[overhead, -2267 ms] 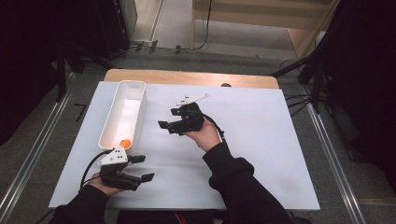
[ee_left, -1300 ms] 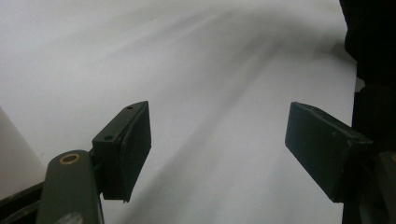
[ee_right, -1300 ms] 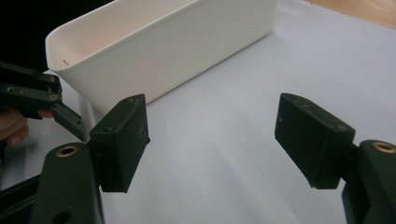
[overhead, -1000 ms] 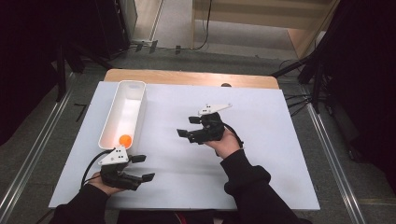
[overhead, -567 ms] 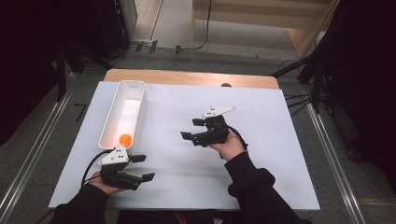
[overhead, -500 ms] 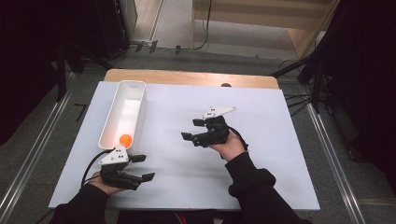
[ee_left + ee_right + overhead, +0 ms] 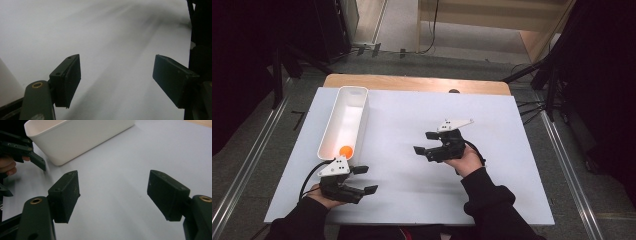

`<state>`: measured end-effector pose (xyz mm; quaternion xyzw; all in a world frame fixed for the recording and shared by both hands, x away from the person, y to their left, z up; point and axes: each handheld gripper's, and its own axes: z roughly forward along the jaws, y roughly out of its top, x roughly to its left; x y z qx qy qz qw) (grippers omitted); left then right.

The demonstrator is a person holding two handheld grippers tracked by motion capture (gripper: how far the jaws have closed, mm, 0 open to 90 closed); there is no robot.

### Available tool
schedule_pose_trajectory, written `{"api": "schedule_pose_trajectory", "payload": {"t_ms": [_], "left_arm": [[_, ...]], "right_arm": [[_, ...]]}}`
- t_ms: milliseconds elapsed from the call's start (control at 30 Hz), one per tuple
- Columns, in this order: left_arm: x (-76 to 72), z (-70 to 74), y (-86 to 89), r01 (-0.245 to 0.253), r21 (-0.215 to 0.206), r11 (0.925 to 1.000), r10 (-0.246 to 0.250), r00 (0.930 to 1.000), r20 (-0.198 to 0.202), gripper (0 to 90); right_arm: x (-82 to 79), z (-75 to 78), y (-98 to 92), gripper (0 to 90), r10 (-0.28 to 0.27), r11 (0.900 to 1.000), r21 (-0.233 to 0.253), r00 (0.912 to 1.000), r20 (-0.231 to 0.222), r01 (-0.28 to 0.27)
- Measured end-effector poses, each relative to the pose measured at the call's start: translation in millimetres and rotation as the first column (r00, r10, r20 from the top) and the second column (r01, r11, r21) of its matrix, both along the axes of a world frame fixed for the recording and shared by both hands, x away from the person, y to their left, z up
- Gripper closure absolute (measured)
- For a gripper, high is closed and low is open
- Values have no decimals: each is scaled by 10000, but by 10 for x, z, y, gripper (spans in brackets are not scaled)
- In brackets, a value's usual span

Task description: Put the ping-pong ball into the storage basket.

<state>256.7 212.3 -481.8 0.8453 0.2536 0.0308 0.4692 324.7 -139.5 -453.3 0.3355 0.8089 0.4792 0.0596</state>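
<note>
A long white bin point(image 7: 329, 137) lies along the left side of the white table point(image 7: 492, 120), and an orange ball point(image 7: 345, 151) rests at its near end. My left gripper point(image 7: 364, 180) sits near the table's front left corner, just in front of the bin, jaws open and bare. My right gripper point(image 7: 424, 142) hovers over the middle of the table, pointing left toward the bin, jaws wide open with nothing between them. In the right gripper view the bin point(image 7: 82, 137) stands ahead and the left gripper's jaws point(image 7: 27, 155) show at far left.
A wooden strip point(image 7: 412, 84) runs along the table's far edge. Metal rails point(image 7: 242, 170) flank the table on the floor, and a dark stand point(image 7: 557, 75) is off the right side. Bare white surface lies between and right of the grippers.
My right gripper has moved from beside the bin to the right and nearer, over the table's middle, still open. The left gripper has stayed put.
</note>
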Motion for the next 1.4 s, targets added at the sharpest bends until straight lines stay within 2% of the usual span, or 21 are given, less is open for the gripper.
{"api": "schedule_pose_trajectory", "payload": {"t_ms": [500,633,1400], "left_arm": [[0,1,1,-11,9,10000,11,10000,-6,231],[2,0,1,-3,15,10000,3,10000,0,231],[1,0,1,-16,5,10000,16,10000,-19,231]], "right_arm": [[-84,-4,-145,248,-187,9998,75,9998,61,186],[-105,-22,-189,248,-289,9995,144,9995,-86,290],[-246,-116,-399,248,-755,9971,-18,9970,-142,755]]}}
